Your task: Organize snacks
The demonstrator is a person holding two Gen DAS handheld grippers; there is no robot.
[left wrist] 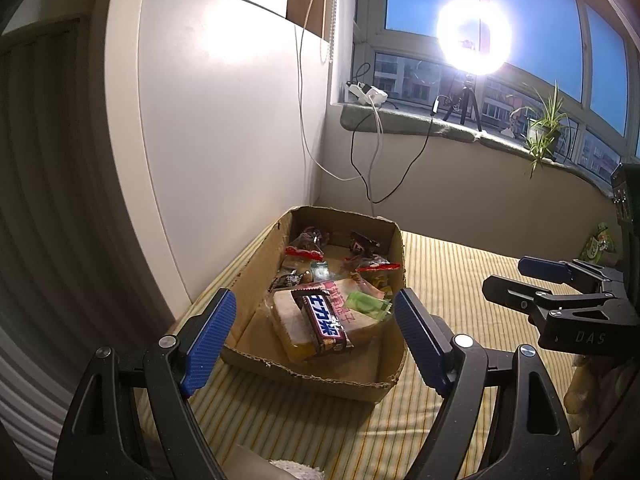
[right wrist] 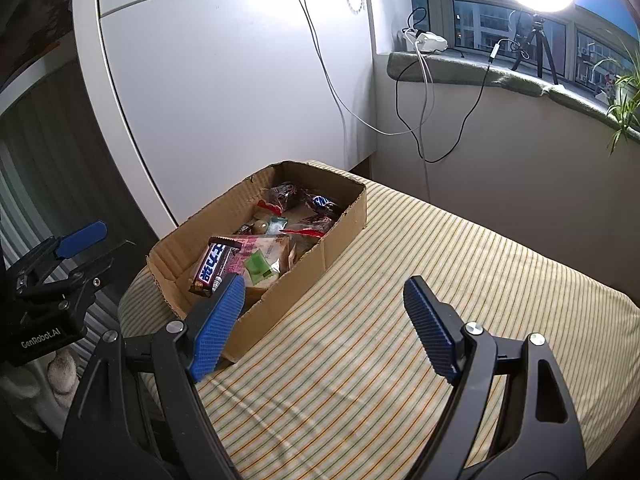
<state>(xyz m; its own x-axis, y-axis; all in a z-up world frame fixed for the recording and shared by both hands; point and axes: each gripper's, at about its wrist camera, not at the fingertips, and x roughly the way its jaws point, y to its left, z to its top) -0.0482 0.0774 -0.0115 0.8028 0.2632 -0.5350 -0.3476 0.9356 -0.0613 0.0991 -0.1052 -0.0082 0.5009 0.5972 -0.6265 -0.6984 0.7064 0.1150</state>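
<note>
both wrist views angled down, near, sharing cardboard box (left wrist: 256, 264)

A cardboard box (left wrist: 256, 268) sits on a striped cloth surface (right wrist: 440, 272), toward its far left corner, close beside a tall cabinet (left wrist: 224, 120) on the left. Inside the box, a chocolate bar (left wrist: 324, 322) lies on top of a wrapped sandwich (left wrist: 288, 324) at the near end; a small packet (left wrist: 366, 304) lies just right of them. Further packets (left wrist: 304, 246) fill the far end, too jumbled to tell apart. Behind the surface runs a low wall topped by a windowsill (left wrist: 420, 124); on it stand a power strip (left wrist: 370, 94), a ring light on a tripod (left wrist: 466, 104) and, farther right, a potted plant (left wrist: 542, 128). Cables (left wrist: 400, 176) hang from the sill down the wall. Another packet (left wrist: 598, 244), partly hidden, lies at the far right of the surface
</note>
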